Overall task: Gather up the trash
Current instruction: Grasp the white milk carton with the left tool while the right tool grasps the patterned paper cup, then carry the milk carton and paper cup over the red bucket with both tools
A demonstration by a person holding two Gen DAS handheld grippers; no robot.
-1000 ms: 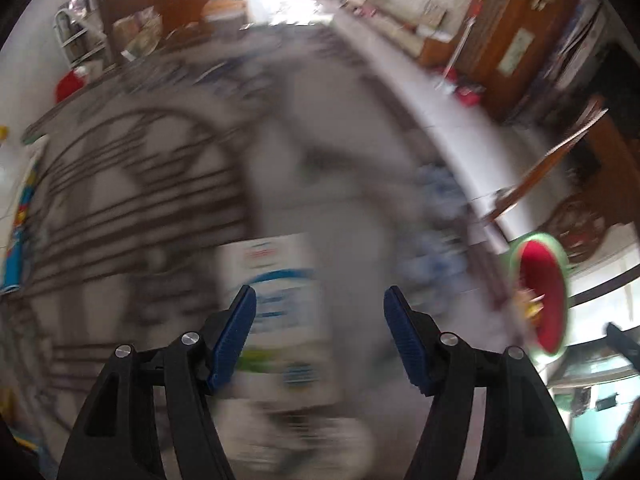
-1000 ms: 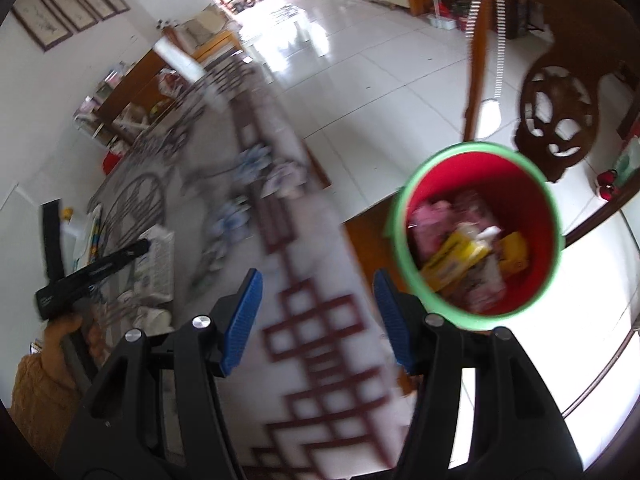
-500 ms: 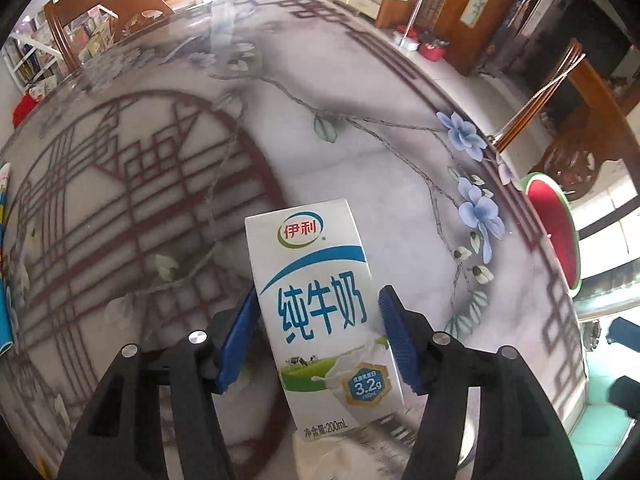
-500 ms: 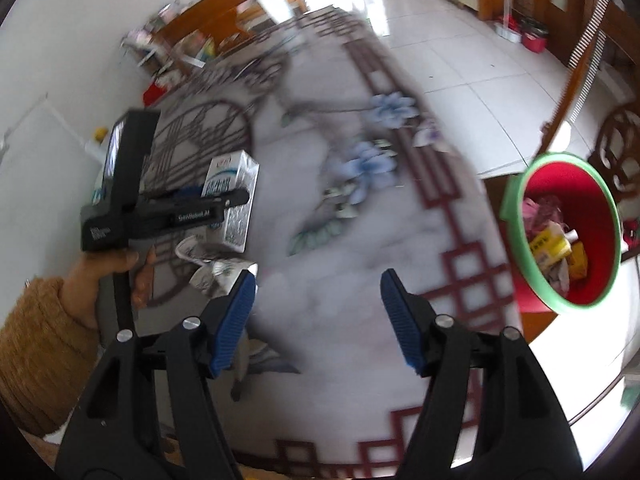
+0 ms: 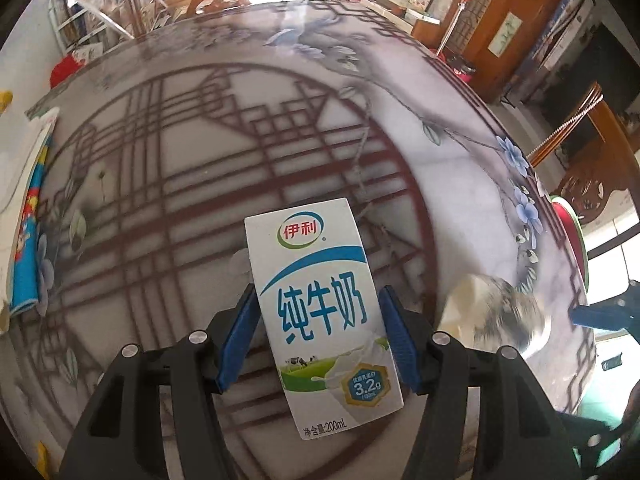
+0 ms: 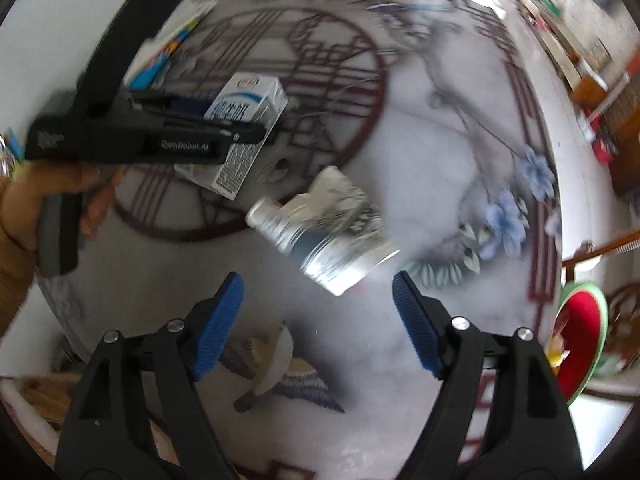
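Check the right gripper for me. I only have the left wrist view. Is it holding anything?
Observer: No. The right gripper has just been opening its jaws, and nothing is between them.
Operator: What's the blurred blob right of the milk carton?
Observer: It looks like a crushed silvery bottle, lying on its side on the table just ahead of the right gripper.
Operator: Is the bin empty?
Observer: No, the red bin already has trash inside.
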